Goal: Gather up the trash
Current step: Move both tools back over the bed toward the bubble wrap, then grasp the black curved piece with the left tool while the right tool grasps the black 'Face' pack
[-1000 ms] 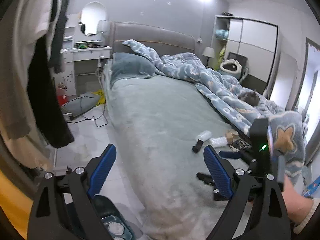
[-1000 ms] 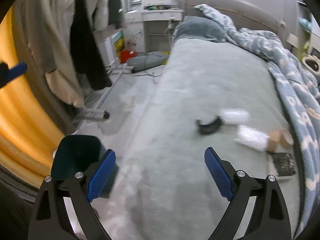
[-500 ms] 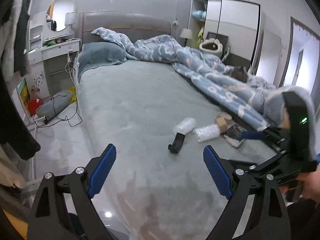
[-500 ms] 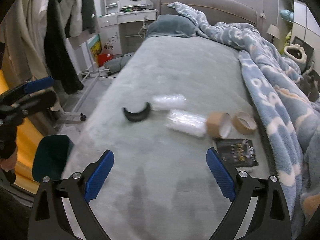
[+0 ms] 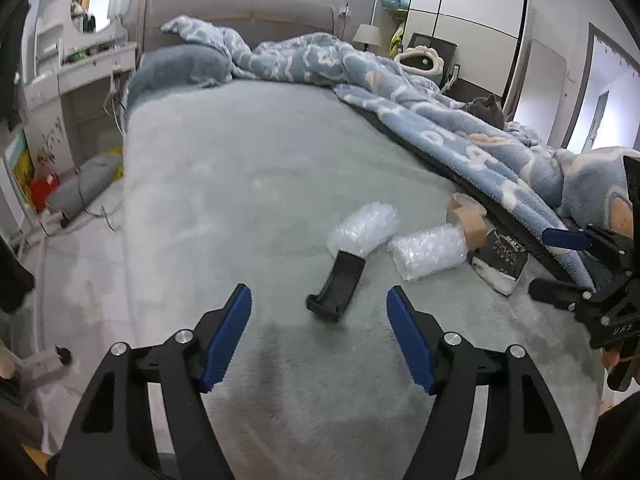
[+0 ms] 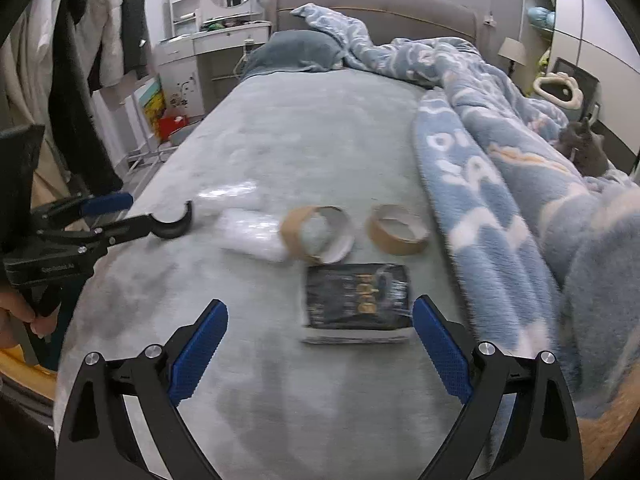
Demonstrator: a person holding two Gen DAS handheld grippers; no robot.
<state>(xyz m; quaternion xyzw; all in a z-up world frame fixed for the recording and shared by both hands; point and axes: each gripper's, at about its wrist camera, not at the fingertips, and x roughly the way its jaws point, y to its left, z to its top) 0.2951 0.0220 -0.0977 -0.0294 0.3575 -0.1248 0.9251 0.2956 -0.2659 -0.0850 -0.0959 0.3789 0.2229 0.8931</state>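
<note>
On the grey bed [image 5: 248,184], toward its foot end, the trash lies in a loose cluster: a curved black plastic piece [image 5: 336,290], two bundles of bubble wrap [image 5: 362,230] [image 5: 430,250], two brown tape rings [image 6: 318,234] [image 6: 398,230] and a dark packet [image 6: 356,300]; nothing is picked up yet, so the step in hand looks like the reach for the first pieces. The left hand-held gripper [image 5: 318,334] hangs just short of the black plastic piece, which sits at 12 o'clock from its tips; its jaws have just been closing to a middling gap, with nothing between them. The right hand-held gripper [image 6: 320,348] stands wide and empty; the dark packet lies at 12 o'clock just ahead of its tips, the tape rings beyond it, the blue patterned blanket [image 6: 500,168] at about 2 o'clock. The next move calls, as I judge it, for each hand-held gripper to go forward and down until its piece sits between the pads, then to close; the flat packet on soft bedding may need a tilted, scooping approach.
</note>
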